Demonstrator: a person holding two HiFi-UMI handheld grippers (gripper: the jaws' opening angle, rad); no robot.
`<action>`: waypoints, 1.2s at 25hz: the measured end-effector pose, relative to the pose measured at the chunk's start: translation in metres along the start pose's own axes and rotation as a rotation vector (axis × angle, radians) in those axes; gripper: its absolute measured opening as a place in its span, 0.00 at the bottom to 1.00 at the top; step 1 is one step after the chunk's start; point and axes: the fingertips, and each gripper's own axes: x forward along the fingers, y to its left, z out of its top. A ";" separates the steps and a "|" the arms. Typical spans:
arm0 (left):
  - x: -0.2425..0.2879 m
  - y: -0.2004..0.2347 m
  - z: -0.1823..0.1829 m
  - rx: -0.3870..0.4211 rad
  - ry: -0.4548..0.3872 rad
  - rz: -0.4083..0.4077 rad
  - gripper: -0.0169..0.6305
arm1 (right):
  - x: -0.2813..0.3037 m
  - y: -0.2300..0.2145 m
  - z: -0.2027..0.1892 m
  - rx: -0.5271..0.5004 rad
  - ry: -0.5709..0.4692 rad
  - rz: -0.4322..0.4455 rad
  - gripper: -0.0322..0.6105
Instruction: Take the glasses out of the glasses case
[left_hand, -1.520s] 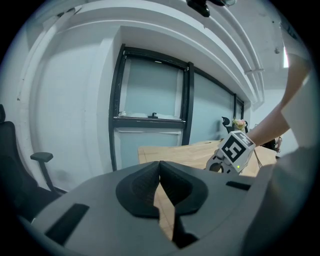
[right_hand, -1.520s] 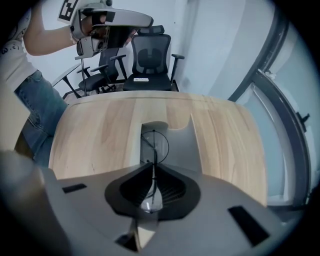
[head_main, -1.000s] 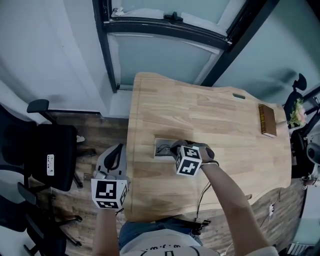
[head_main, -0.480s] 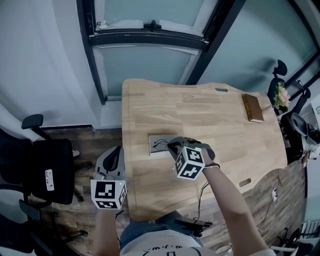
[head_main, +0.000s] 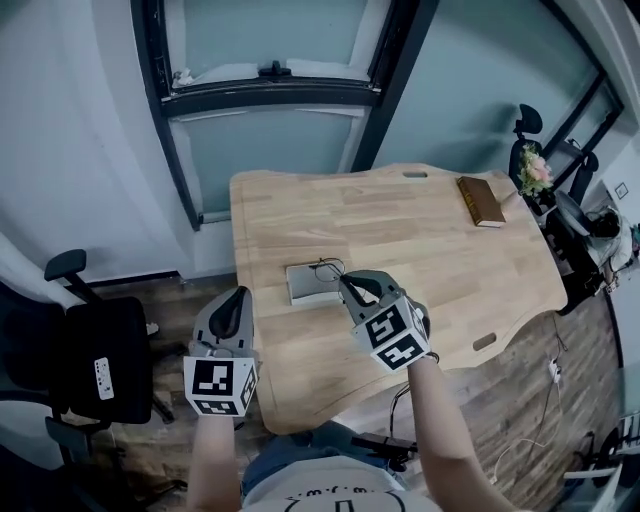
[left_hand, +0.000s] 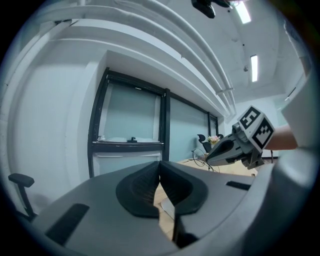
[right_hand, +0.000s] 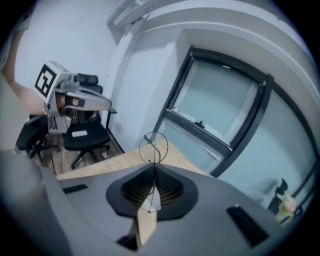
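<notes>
While the left gripper (head_main: 238, 297) hangs shut and empty at the table's (head_main: 420, 235) near left edge, the right gripper (head_main: 347, 284) pinches the one pair of glasses (head_main: 328, 267).

One grey glasses case (head_main: 306, 285) lies on the left of the table, with the wire glasses just above its far right corner, a lens ring poking past the clamped jaws. One book (head_main: 480, 201) lies far right, with bare wood between. A second ago the right gripper was down at the case; it has since risen.

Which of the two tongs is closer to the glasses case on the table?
Right. The right tongs, gripping the glasses, hover just right of the glasses case; the left tongs hang by the table's left edge, farther off.
</notes>
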 end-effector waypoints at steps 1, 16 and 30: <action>-0.002 -0.004 0.005 0.003 -0.010 0.000 0.05 | -0.010 -0.002 0.003 0.055 -0.031 -0.020 0.07; -0.049 -0.081 0.079 0.083 -0.160 0.062 0.05 | -0.166 -0.024 0.027 0.332 -0.411 -0.183 0.07; -0.075 -0.113 0.137 0.162 -0.281 0.093 0.05 | -0.235 -0.049 0.036 0.334 -0.585 -0.316 0.08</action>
